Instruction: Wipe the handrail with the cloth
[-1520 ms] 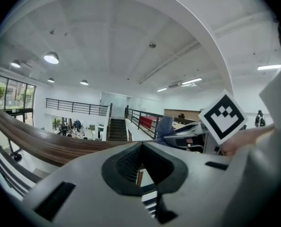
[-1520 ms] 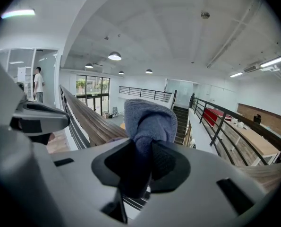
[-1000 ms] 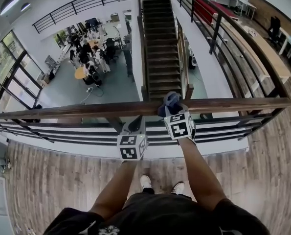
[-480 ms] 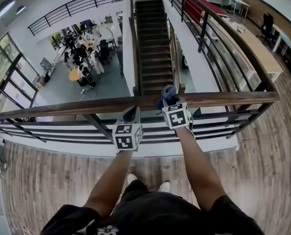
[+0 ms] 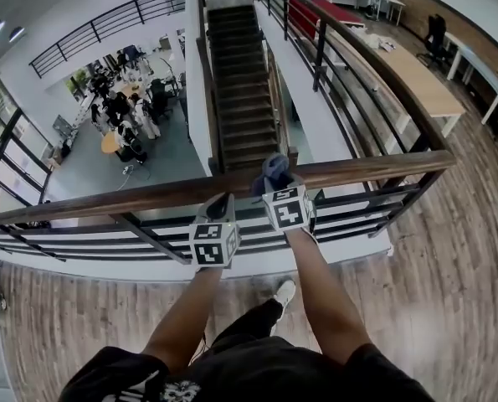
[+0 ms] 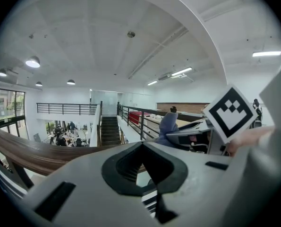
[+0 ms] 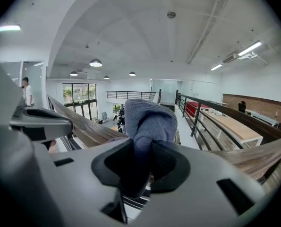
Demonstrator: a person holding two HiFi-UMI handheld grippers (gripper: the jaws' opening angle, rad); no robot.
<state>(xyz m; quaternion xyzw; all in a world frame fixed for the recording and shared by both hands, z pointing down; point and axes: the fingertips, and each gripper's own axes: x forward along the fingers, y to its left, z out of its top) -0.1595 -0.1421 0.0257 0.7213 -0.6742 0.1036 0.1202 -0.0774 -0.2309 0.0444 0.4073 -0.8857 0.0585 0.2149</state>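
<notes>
My right tool (image 5: 272, 184) gripped the blue-grey cloth (image 5: 274, 167) on the wooden handrail (image 5: 131, 198) — left tool (image 5: 223, 201) closed, empty — wiping, I judged, underway.

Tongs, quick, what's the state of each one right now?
Left tongs: shut, nothing between them.
Right tongs: shut on the blue-grey cloth.

In the head view, the marker cube of the right gripper (image 5: 275, 189) covers its jaws and the lower part of the cloth (image 5: 273, 171), so where the cloth meets the handrail (image 5: 148, 193) cannot be seen. The handrail runs out of frame at the left. The people (image 5: 119, 115) on the lower floor are too small to make out.
</notes>
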